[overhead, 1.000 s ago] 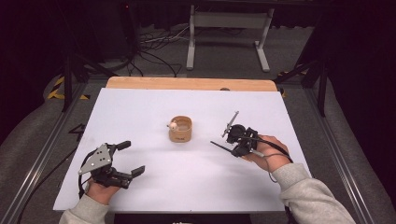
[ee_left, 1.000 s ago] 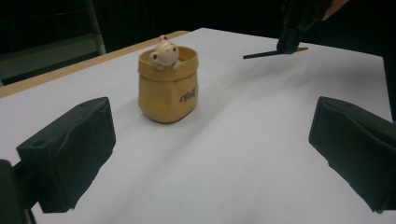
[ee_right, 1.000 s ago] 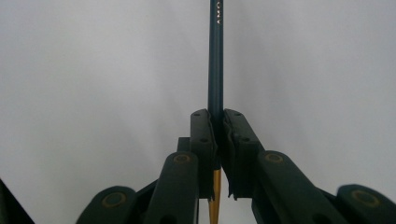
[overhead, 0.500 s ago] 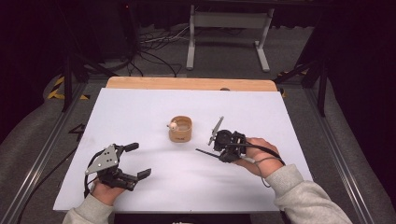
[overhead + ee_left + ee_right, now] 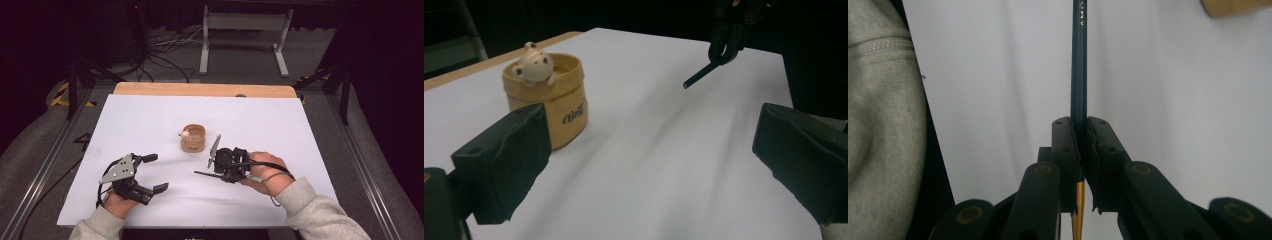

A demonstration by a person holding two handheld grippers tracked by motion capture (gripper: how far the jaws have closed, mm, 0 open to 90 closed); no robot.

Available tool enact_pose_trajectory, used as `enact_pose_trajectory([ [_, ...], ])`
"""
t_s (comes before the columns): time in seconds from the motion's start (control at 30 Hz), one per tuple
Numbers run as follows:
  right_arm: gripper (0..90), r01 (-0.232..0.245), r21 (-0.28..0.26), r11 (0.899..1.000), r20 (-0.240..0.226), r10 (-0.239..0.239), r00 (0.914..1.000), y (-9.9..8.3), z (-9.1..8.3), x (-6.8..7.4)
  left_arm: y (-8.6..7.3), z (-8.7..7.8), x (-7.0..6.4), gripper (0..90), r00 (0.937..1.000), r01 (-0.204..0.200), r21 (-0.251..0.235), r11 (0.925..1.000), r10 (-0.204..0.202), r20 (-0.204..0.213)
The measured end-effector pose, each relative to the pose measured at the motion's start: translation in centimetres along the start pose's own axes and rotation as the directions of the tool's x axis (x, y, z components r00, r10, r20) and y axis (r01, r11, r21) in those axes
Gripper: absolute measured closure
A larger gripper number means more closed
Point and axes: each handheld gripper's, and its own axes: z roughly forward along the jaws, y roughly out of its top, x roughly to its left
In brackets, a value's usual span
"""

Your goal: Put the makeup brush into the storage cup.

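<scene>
The room is dark; cables and a metal stand (image 5: 244,37) sit on the floor beyond the far edge of your desk (image 5: 150,120), which is covered white with a wooden strip showing along the far side.

A small tan cup (image 5: 193,139) stands near the middle of the desk. In the left gripper view it carries a bear figure (image 5: 532,63) peeking over its rim and a dark printed word on its side.

Your right gripper (image 5: 216,165) is now just near and right of the cup. A second ago it sat farther right and farther from you; it has since travelled left and toward you. Its fingers are clamped on a dark blue-green pencil (image 5: 1079,60). In the right gripper view the shaft runs straight out beyond the fingers, and a yellow section shows behind them. In the high view the pencil points left, held above the desk surface. I cannot tell whether its tip touches anything.

Your left gripper (image 5: 152,172) is at the near left, its fingers (image 5: 504,165) wide apart and holding nothing. It has shifted right and slightly nearer to you since the earlier frame. The cup stands well apart from it.
</scene>
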Motion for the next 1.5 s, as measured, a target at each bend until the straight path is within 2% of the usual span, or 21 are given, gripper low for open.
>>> enact_pose_trajectory([
  [0.07, 83.3, 0.002, -0.004, 1.0, -0.001, -0.002, 1.0, 0.1, 0.0, 0.1, 0.0, 0.1, 0.0, 3.9, 0.9999, 0.008, -0.002, 1.0, -0.008, 0.015],
  [0.1, 83.3, 0.01, -0.004, 1.0, -0.005, -0.01, 0.9999, 0.3, 0.0, 0.2, 0.1, 0.2, -0.1, 4.2, 0.9994, 0.001, 0.0, 1.0, -0.001, 0.035],
  [0.17, 83.3, 0.018, -0.002, 1.0, -0.007, -0.018, 0.9998, 0.5, 0.0, 0.3, 0.2, 0.3, -0.2, 4.5, 0.9989, -0.01, -0.003, 0.9999, 0.01, 0.046],
  [0.33, 83.3, 0.046, -0.003, 0.999, -0.02, -0.046, 0.9988, 0.8, 0.3, 0.7, 0.3, 0.7, -0.2, 3.3, 0.9985, -0.025, 0.007, 0.9997, 0.025, 0.05],
  [0.47, 83.3, 0.057, -0.007, 0.998, -0.026, -0.057, 0.998, 1.1, 0.4, 0.9, 0.4, 1.1, -0.1, 3.9, 0.9971, -0.02, -0.001, 0.9998, 0.02, 0.074],
  [0.5, 83.3, 0.062, -0.001, 0.998, -0.031, -0.062, 0.9976, 1.2, 0.5, 1.1, 0.6, 1.3, -0.2, 5.0, 0.994, -0.026, -0.001, 0.9997, 0.026, 0.107],
  [0.67, 83.3, 0.077, -0.004, 0.997, -0.038, -0.077, 0.9963, 1.4, 0.5, 1.2, 0.9, 1.8, -0.3, 6.3, 0.9861, -0.058, 0.023, 0.998, 0.054, 0.157],
  [0.87, 83.3, 0.08, -0.003, 0.997, -0.044, -0.08, 0.9958, 1.6, 0.6, 1.6, 1.1, 2.7, -0.6, 6.9, 0.9794, -0.074, 0.041, 0.9964, 0.065, 0.191],
  [1.07, 83.3, 0.088, -0.007, 0.996, -0.048, -0.088, 0.995, 1.6, 0.5, 1.8, 1.2, 3.4, -0.5, 9.6, 0.973, -0.069, 0.047, 0.9966, 0.057, 0.224],
  [1.3, 83.3, 0.097, -0.003, 0.995, -0.052, -0.097, 0.9939, 1.8, 0.6, 1.9, 1.6, 4.4, -0.6, 9.8, 0.9677, -0.093, 0.063, 0.9936, 0.076, 0.24],
  [1.4, 83.3, 0.103, -0.001, 0.995, -0.054, -0.103, 0.9932, 1.9, 0.6, 1.9, 1.7, 4.9, -0.8, 11.8, 0.9612, -0.115, 0.07, 0.9909, 0.093, 0.26],
  [1.5, 83.3, 0.111, -0.006, 0.994, -0.056, -0.111, 0.9923, 2.0, 0.7, 1.9, 1.8, 5.2, -0.8, 13.9, 0.9563, -0.1, 0.078, 0.9919, 0.075, 0.283],
])
